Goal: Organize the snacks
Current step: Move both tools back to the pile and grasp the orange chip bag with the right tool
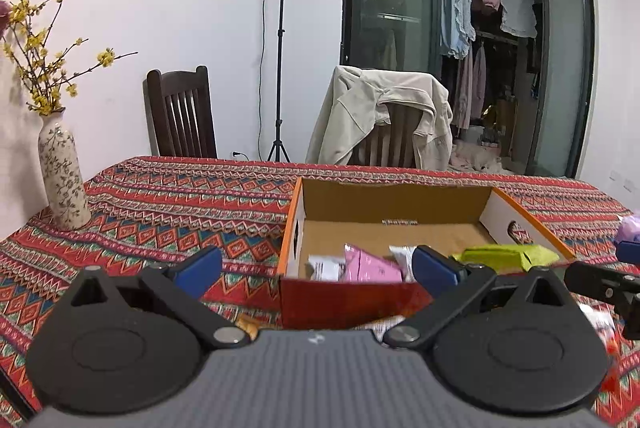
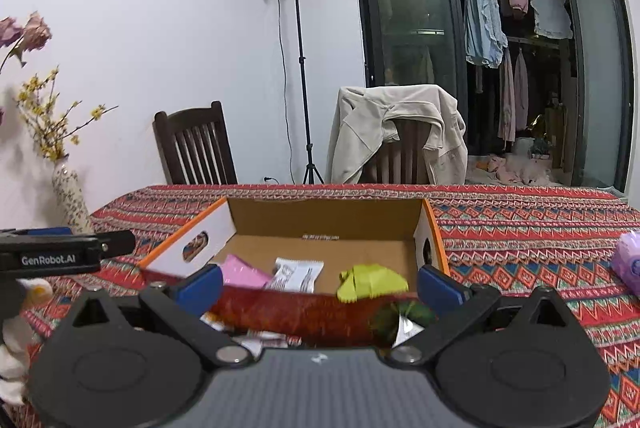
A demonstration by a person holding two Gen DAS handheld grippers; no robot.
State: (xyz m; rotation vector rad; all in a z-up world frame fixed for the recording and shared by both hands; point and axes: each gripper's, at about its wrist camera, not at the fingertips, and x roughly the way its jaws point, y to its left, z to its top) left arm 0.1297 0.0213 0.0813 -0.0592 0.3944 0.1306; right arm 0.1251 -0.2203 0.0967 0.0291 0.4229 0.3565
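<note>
An open cardboard box point(image 1: 396, 200) with an orange rim sits on the patterned tablecloth. Inside lie a pink packet point(image 1: 370, 264), white packets point(image 1: 324, 266) and a yellow-green packet point(image 1: 504, 256). My left gripper point(image 1: 316, 270) is open just before the box's near wall, with nothing between its blue pads. In the right wrist view the box point(image 2: 328, 216) shows the pink packet point(image 2: 244, 272), a white packet point(image 2: 298, 274) and the yellow-green packet point(image 2: 372, 282). My right gripper point(image 2: 319, 286) is open and empty at the near wall. A dark green snack point(image 2: 402, 316) lies outside, by its right finger.
A flowered vase point(image 1: 62, 172) stands at the table's left. A purple object point(image 2: 628, 264) lies at the right. More packets point(image 2: 260, 338) lie in front of the box. Two chairs point(image 2: 196, 148) stand behind the table, one draped with a beige jacket point(image 2: 400, 132).
</note>
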